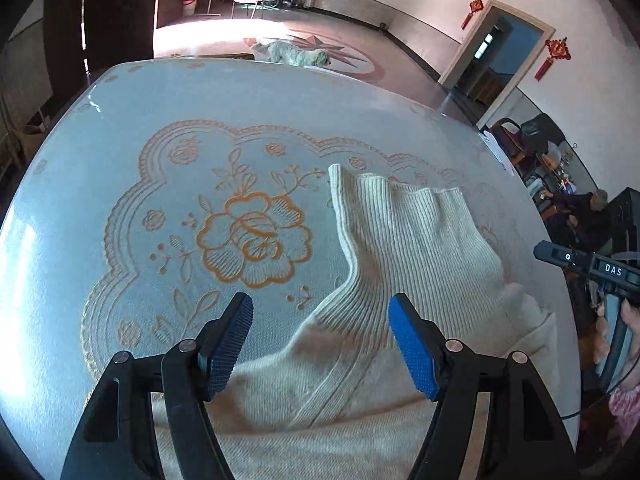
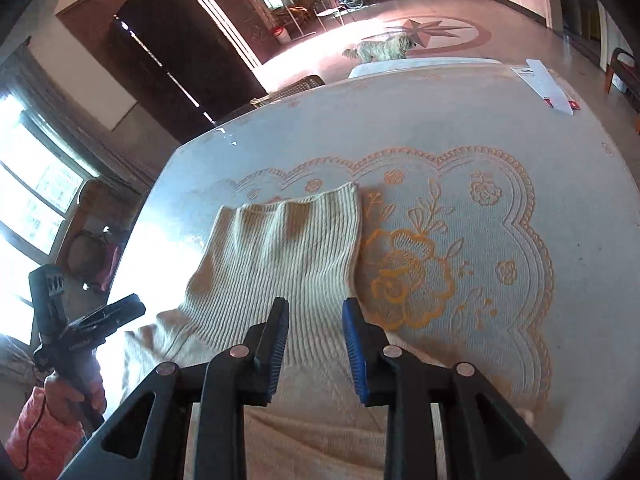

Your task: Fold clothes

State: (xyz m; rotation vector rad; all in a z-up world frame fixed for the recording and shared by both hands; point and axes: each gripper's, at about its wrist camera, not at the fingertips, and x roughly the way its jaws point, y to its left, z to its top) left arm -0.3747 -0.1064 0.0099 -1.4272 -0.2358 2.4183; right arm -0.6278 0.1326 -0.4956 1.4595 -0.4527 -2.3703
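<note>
Hovering over the garment, both tongs empty. Left tongs (image 1: 320,344) stand wide apart above the counter (image 1: 120,208), nothing between the pads; cream knit sweater (image 1: 404,240) lies ahead and under the right-hand pad, not gripped. Right tongs (image 2: 316,348) show a narrower gap, also empty, fabric below them but no pinch visible.

Sweater sits on the counter just beyond both tongs. Ribbed section (image 2: 288,252), probably a sleeve or the hem band though hard to tell with the fisheye warp, is laid over the smoother body panel and stretches away from the tongs toward the counter's far side. Body of the garment bunches near the tongs' base and runs out of view at the bottom edge.

Progress judgement: early-to-mid. One part looks folded over the body already, fairly flat with a few ripples at the far end. Left to do: the other side, then folding the body, then squaring up. Full outline not in view, so fold count is uncertain.

Containers: none on the counter, no basket or bin seen. Only other item is a flat white packet (image 2: 548,84) at the far corner, well apart from the tongs. A hand (image 2: 76,396) holds the other gripper's handle at left of the right wrist view.
</note>
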